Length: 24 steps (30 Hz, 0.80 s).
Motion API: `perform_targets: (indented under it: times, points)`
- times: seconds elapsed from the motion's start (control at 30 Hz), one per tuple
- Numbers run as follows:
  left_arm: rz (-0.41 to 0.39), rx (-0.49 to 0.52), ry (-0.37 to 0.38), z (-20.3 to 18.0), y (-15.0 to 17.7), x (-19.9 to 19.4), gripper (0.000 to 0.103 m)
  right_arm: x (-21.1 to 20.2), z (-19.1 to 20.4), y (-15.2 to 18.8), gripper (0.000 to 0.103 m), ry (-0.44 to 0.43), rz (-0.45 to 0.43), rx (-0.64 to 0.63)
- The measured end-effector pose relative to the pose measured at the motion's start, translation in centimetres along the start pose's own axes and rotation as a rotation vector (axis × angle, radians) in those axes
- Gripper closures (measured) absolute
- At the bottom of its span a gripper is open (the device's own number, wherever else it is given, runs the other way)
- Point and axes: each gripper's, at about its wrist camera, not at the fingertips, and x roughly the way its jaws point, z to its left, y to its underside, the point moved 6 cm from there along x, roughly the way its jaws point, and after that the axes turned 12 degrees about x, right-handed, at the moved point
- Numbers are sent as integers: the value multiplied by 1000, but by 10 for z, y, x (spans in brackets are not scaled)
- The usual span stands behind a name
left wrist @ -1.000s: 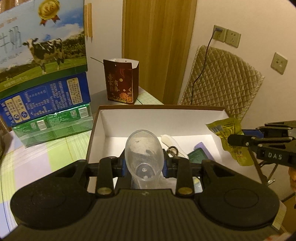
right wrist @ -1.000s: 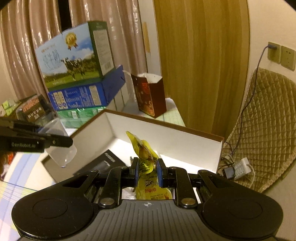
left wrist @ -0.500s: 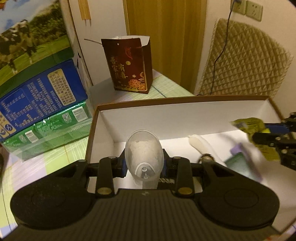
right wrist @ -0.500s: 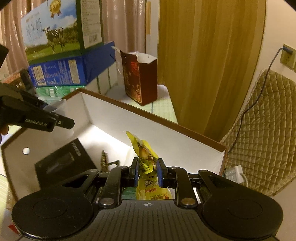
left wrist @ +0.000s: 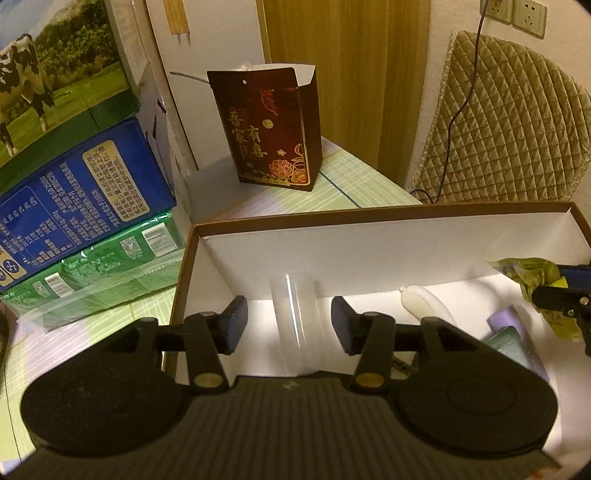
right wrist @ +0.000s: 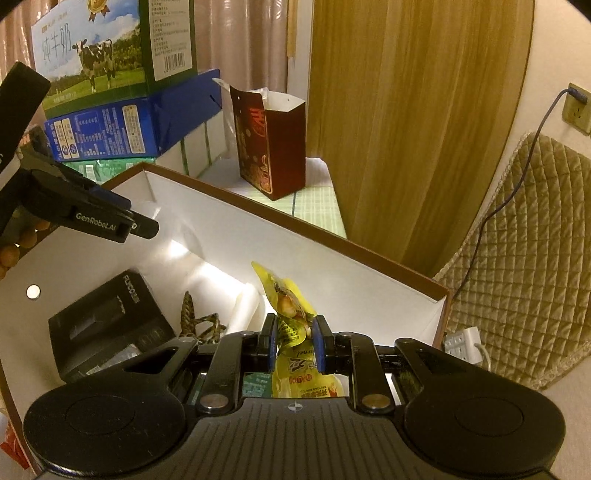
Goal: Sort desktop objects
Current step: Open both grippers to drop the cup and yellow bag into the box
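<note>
Dim room, checked tabletop (left wrist: pixel 343 188). Nearest, left gripper (left wrist: pixel 289 325) just parted, clear cup (left wrist: pixel 295 325) loose between jaws inside white box (left wrist: pixel 369 254); right gripper (right wrist: pixel 294 341) clamped on yellow snack packet (right wrist: pixel 286 310) over box; beyond, red gift bag (left wrist: pixel 271 129).

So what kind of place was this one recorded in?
Most likely a room in a home: stacked milk cartons with a cow picture beside a table with a green checked cloth, a pleated beige curtain, a wooden door and wall sockets.
</note>
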Motion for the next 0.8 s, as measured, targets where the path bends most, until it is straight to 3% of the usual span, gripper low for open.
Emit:
perform_targets:
  times: [0.23, 0.3, 0.4, 0.47, 0.53, 0.6, 0.8]
  points:
    - [-8, -7, 41, -3, 5, -13, 57, 4, 2, 1, 87, 17, 11, -27]
    - [-2, -6, 48, -6, 7, -17, 45, 7, 4, 0, 87, 29, 4, -42]
    - [3, -8, 49, -9, 12, -22, 40, 6, 7, -5, 86, 60, -34, -90]
    - [9, -14, 53, -11, 17, -28, 36, 4, 9, -6, 74, 58, -42, -95]
    - [10, -24, 59, -11, 20, -34, 30, -1, 10, -7, 28, 49, -49, -79]
    - [8, -27, 63, -12, 24, -41, 24, -12, 13, -7, 21, 18, -84, -65]
    - [-3, -46, 78, -15, 33, -66, 13, -34, 23, 2, 10, -60, -40, 5]
